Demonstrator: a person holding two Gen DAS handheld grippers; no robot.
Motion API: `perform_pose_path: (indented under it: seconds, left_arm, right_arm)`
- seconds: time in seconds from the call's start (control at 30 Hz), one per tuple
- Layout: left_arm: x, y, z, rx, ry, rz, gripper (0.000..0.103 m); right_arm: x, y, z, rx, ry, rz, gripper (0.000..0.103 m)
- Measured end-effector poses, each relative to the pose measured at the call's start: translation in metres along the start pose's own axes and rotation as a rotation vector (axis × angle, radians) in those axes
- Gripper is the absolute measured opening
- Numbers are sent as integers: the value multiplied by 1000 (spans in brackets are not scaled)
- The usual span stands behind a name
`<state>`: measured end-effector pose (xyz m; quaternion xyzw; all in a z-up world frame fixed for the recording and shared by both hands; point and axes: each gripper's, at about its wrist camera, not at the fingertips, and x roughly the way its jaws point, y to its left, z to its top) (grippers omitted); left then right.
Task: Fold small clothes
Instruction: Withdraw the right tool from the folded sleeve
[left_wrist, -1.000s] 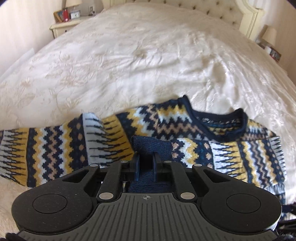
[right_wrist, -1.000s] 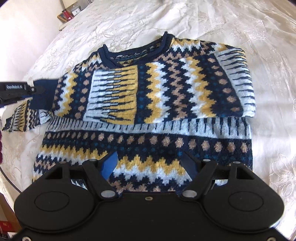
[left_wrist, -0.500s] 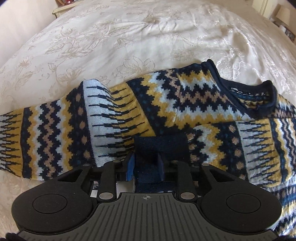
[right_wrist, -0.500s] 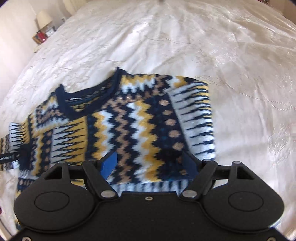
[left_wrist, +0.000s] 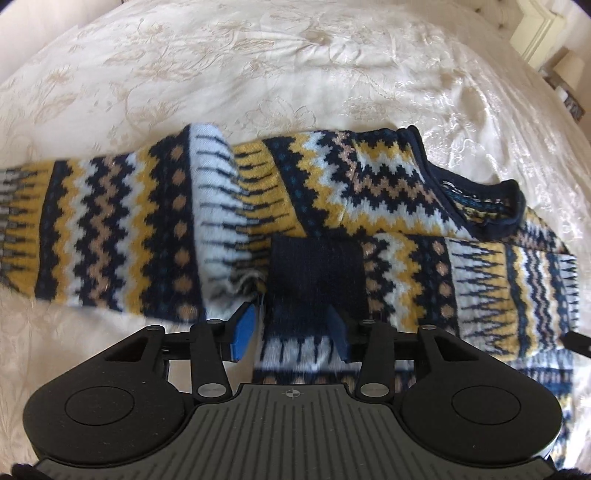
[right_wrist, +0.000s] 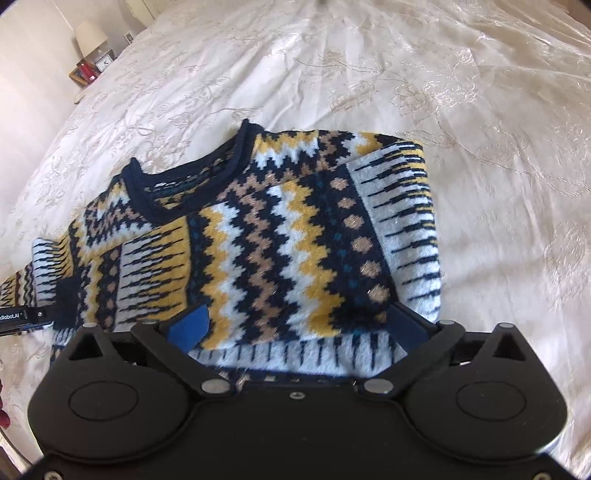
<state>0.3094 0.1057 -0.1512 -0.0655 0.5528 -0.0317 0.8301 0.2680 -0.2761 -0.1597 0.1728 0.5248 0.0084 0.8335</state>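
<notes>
A navy, yellow, white and tan patterned knit sweater (left_wrist: 332, 192) lies on the bed, also seen in the right wrist view (right_wrist: 266, 236). One sleeve is folded across the chest; its navy cuff (left_wrist: 314, 269) lies just ahead of my left gripper (left_wrist: 291, 328), which is open with the cuff loose between its fingers. The other sleeve (left_wrist: 110, 229) stretches out left. My right gripper (right_wrist: 291, 328) is open wide and empty, low over the sweater's right side. The left gripper's tip (right_wrist: 22, 317) shows at that view's left edge.
The cream embroidered bedspread (right_wrist: 369, 74) spreads around the sweater. A nightstand with a lamp (right_wrist: 90, 37) and clock stands far left in the right wrist view. The headboard corner (left_wrist: 535, 29) and another lamp (left_wrist: 570, 70) are at the upper right.
My left gripper has opened and let go of the navy cuff, which now lies on the sweater's chest. My right gripper stayed open and moved in closer over the sweater.
</notes>
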Motion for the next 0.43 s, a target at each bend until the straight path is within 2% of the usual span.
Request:
perform_pose_path:
  seconds: [0.07, 0.37, 0.43]
  left_arm:
    - [-7, 7, -9, -21, -1, -2, 45]
    - [-35, 46, -41, -85, -2, -3, 70]
    - [-41, 57, -46, -106, -12, 5, 70]
  right_arm:
    - [-7, 5, -9, -11, 1, 5, 102]
    - [-31, 29, -54, -28, 38, 35, 102]
    - [-35, 35, -62, -31, 43, 40, 102]
